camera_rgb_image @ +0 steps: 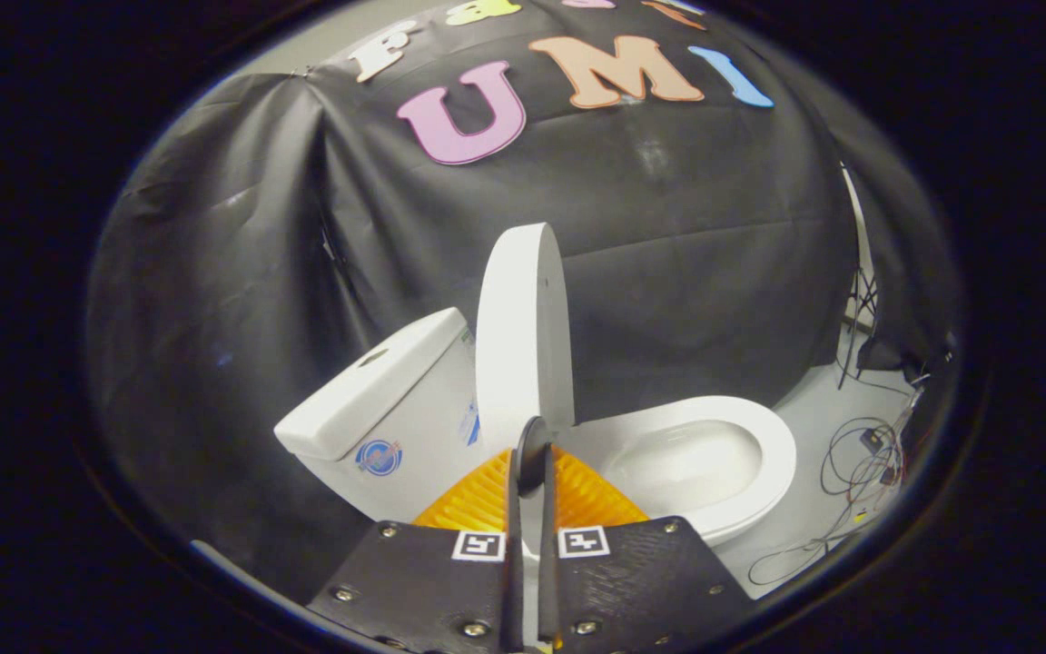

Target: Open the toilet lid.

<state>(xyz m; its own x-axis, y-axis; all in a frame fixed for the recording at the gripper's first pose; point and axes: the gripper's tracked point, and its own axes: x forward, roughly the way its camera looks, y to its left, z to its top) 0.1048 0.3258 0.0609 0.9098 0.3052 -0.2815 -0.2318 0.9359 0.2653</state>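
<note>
Above the toilet bowl, hinged at its back edge, the white toilet lid (523, 336) stands nearly upright, seen almost edge-on, leaning toward the tank (378, 409) that sits behind it. From how it stands, the lid looks already raised, so little of the opening appears left to do.

The lid looks like a rigid, smooth moulded plastic oval: fairly light, stiff, and glossy enough to be slippery. It turns only about its hinge, so it should swing rather than lift free. The best place to hold it is probably the rim of the free edge, farthest from the hinge, where a small push gives the most turn. A thin rim like this slips easily from a pinch, and if let go short of its resting point it could fall back and slam.

The gripper (532, 454) has its jaws drawn close together, with just a narrow slit between them. Their tips sit at the lower edge of the lid, near the hinge. Whether both fingers press on the lid's rim is unclear from this angle; the tips may merely overlap it.

Beside the lid, on the side away from the tank, the white seat ring (773, 436) lies flat on the bowl, its oval opening exposed.

Beyond the bowl, farther from the tank, loose cables (859, 463) lie tangled on the pale floor (814, 409). Behind the toilet hangs a black cloth wall (241, 272).
</note>
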